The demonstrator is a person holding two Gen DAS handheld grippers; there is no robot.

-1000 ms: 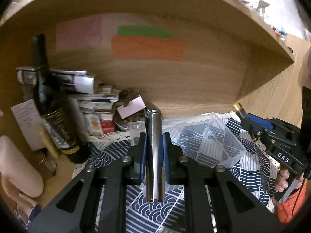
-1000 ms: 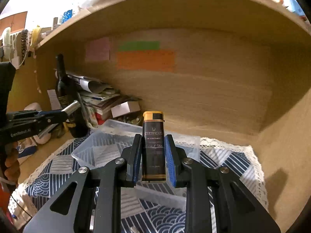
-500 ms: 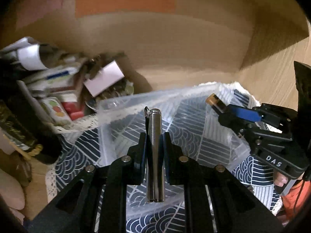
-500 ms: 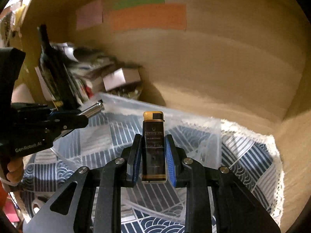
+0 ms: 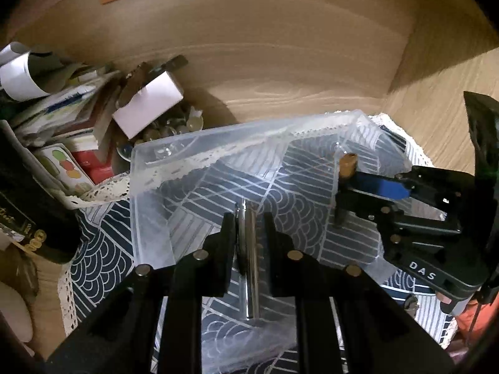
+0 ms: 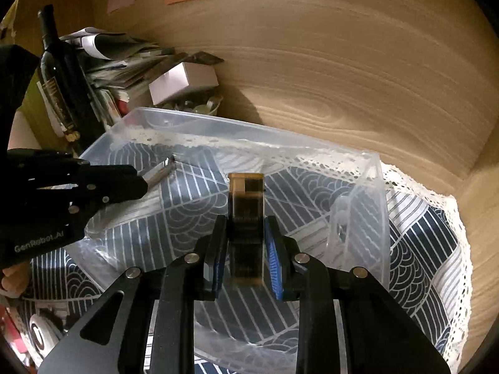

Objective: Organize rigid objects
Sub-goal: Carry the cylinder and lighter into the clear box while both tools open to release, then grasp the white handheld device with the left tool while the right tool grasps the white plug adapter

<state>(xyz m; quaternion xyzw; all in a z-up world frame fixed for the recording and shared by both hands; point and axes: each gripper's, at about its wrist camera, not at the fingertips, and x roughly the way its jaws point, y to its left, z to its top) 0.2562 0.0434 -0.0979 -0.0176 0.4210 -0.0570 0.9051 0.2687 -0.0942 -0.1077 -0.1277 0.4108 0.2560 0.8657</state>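
Two grippers over the bin (image 6: pixel 358 168); your left gripper (image 5: pixel 248 233) is clamped on the pen (image 5: pixel 249 261), your right gripper (image 6: pixel 244 243) pinches the lighter (image 6: pixel 245 205); both items hang above the bin floor; you're at the drop, so lower and spread the jaws.

The right gripper (image 6: pixel 246 246) clamps a dark lighter (image 6: pixel 245 215) with an amber top, holding it above the clear plastic bin (image 6: pixel 358 218). At the left, the left gripper (image 6: pixel 137 184) holds a silver metal cylinder (image 6: pixel 160 170) over the same bin, which sits on a blue patterned cloth (image 6: pixel 421 243).
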